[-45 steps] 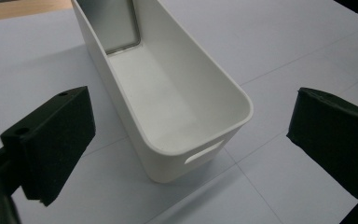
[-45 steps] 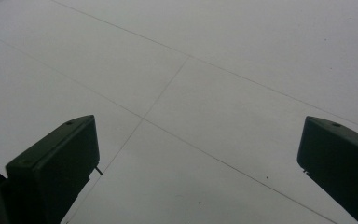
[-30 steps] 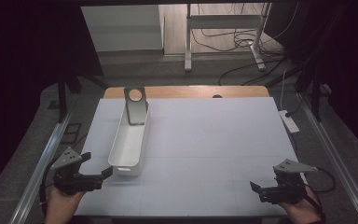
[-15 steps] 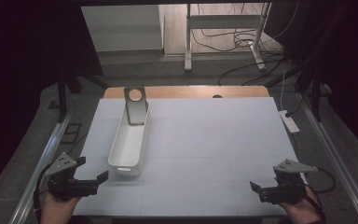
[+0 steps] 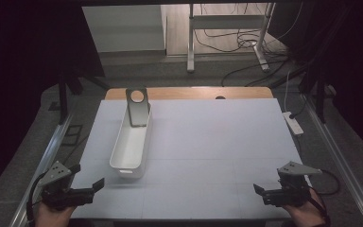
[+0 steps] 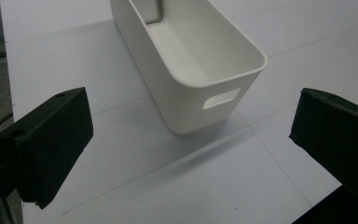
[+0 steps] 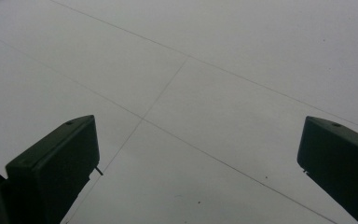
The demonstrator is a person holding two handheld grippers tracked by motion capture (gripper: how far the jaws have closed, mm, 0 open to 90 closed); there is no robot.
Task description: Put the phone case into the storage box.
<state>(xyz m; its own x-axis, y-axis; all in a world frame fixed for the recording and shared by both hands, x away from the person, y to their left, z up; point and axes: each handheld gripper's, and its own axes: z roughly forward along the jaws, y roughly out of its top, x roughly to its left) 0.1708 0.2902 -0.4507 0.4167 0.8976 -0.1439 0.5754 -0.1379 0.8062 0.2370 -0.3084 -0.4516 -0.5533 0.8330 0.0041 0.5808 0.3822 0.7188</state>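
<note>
A long white bin [image 5: 131,142] stands on the left half of the white table [image 5: 217,142], running front to back. A grey plate with a round hole [image 5: 137,106] leans upright at the bin's far end. My left gripper [image 5: 89,176] hovers open at the near left corner, a short way from the bin's near end. In the left gripper view the bin [image 6: 191,60] is seen ahead with its handle slot facing me, beyond the wide-apart jaws of the left gripper [image 6: 191,140]. My right gripper [image 5: 263,188] is open at the near right corner, over bare table [image 7: 198,70].
A white power strip [image 5: 292,122] lies off the table's right edge. A wooden strip [image 5: 194,92] borders the far edge. Metal rails [image 5: 52,146] run along both sides. Cables and a stand's legs [image 5: 227,42] are on the floor beyond.
My left gripper has drawn back toward me and to the left, away from the bin's near end. The right gripper has stayed put.
</note>
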